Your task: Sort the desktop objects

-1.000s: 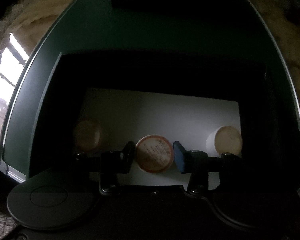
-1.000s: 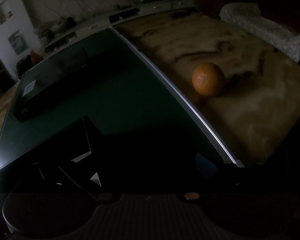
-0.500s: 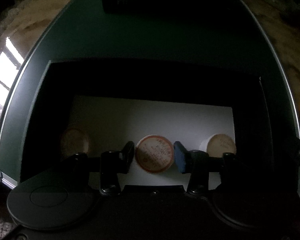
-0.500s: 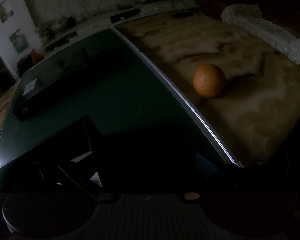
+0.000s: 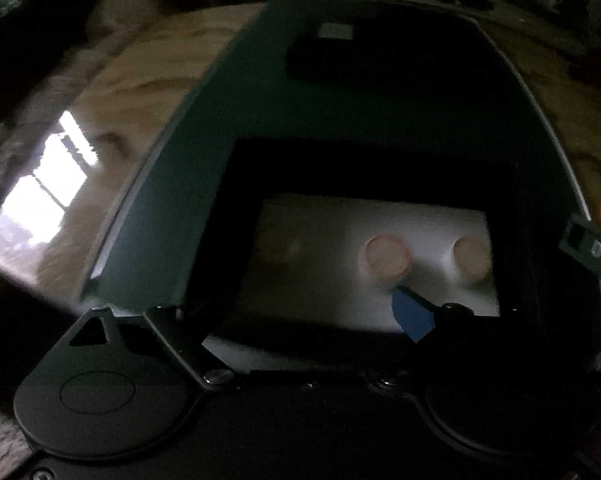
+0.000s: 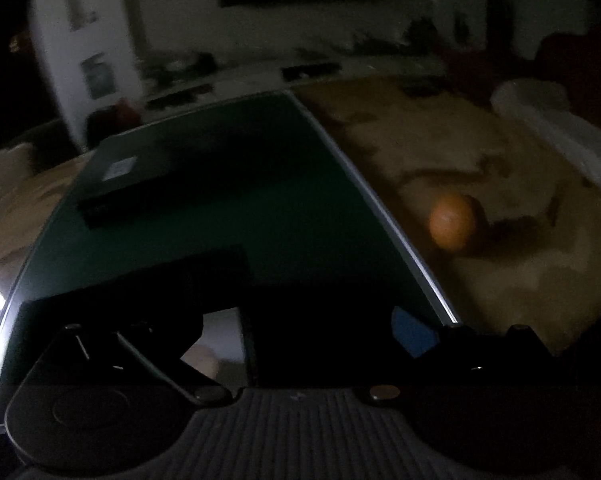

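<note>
Inside the black box (image 5: 236,216), the left gripper (image 5: 300,312) gapes empty near three cups (image 5: 386,258); right gripper (image 6: 300,336) spread too.

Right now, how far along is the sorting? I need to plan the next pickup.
Done: three round cups sit in the black box. In hand: nothing; left gripper and right gripper are both open. Left: the orange lies on the wooden table, outside the box.

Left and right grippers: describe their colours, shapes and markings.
Both are black. The left gripper has a round disc housing, silver screws and a blue fingertip pad. The right gripper matches, with a blue pad and a ribbed grey base.
</note>
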Action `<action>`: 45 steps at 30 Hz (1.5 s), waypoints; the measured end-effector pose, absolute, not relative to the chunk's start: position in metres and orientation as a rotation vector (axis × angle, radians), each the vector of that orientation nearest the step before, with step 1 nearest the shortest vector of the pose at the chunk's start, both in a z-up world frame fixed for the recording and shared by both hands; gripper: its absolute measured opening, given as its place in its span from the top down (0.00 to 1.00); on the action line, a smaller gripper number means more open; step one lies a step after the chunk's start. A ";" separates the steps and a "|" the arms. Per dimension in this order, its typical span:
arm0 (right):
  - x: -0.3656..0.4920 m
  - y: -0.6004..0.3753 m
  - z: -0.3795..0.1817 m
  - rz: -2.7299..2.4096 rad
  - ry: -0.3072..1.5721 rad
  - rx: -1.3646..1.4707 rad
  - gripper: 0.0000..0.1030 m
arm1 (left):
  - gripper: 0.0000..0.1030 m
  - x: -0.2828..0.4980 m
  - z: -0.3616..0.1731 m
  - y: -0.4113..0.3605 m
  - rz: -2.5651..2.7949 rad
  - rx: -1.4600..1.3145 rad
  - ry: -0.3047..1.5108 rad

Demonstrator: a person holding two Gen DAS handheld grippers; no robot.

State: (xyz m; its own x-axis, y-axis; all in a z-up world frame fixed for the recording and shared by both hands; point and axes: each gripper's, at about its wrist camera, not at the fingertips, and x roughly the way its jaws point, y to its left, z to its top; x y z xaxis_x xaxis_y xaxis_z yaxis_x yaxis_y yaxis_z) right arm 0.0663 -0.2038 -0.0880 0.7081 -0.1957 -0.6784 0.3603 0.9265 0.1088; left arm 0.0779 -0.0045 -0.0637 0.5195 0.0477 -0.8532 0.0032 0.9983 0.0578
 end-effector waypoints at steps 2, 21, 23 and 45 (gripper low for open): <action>0.057 -0.192 -0.082 -0.272 0.719 0.232 0.00 | 0.06 0.058 -0.056 0.006 0.054 0.049 1.016; -0.035 -0.131 -0.022 -0.060 0.856 0.187 0.00 | 0.02 -0.030 -0.015 0.063 0.130 0.022 0.980; -0.039 -0.131 -0.018 -0.061 0.859 0.190 0.00 | 0.02 -0.031 -0.012 0.061 0.113 0.027 0.985; -0.026 -0.123 -0.009 -0.050 0.934 0.154 0.00 | 0.00 -0.020 -0.008 0.053 0.086 0.019 1.047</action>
State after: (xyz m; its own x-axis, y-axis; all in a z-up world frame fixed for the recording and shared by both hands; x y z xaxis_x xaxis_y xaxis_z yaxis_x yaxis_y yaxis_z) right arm -0.0263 -0.1232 -0.0089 0.5945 0.0240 -0.8037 0.1090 0.9879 0.1101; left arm -0.0201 0.0530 -0.0079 0.4968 0.0800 -0.8642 -0.0618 0.9965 0.0567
